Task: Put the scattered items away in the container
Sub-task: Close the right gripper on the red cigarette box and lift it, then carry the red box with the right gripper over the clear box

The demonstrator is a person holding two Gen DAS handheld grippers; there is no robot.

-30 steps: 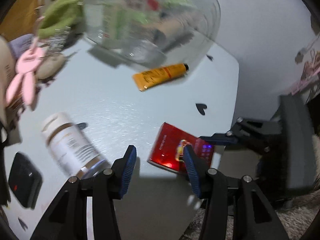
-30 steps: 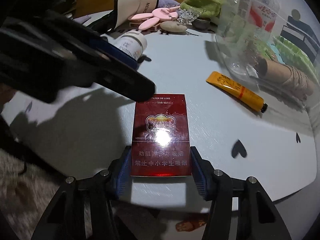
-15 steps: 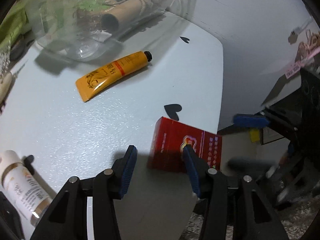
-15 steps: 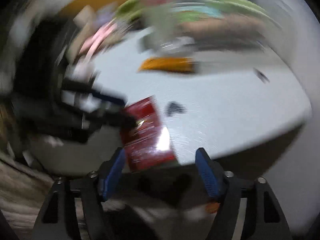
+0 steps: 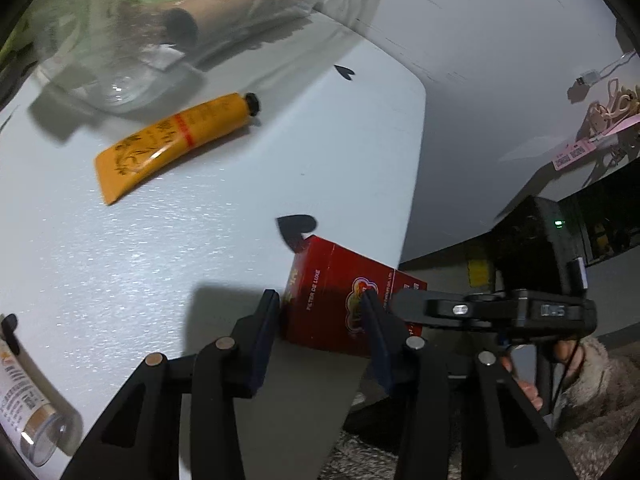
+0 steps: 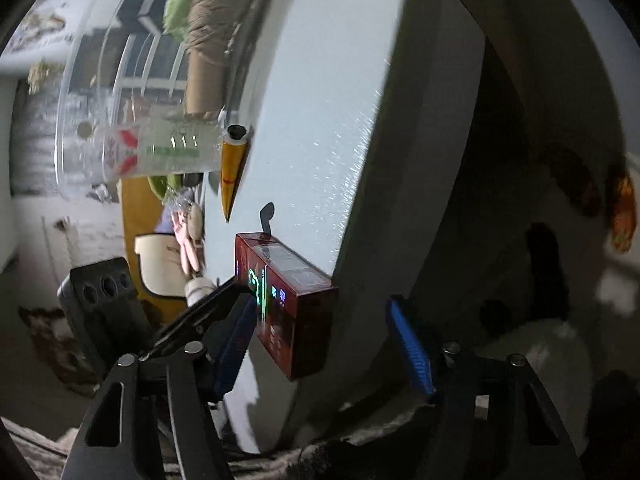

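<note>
White table (image 5: 200, 240): left fingers (image 5: 267, 320) closing around red pack (image 5: 328, 300).

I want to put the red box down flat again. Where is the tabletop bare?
Bare tabletop lies between the orange tube, the red box and the white bottle. The strip from tube to table edge is also free. It is crowded around the clear container.

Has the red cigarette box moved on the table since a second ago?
Yes. The red cigarette box lay flat on the table, short of the black heart mark; now it stands on edge beside that mark, overhanging the table edge.
</note>
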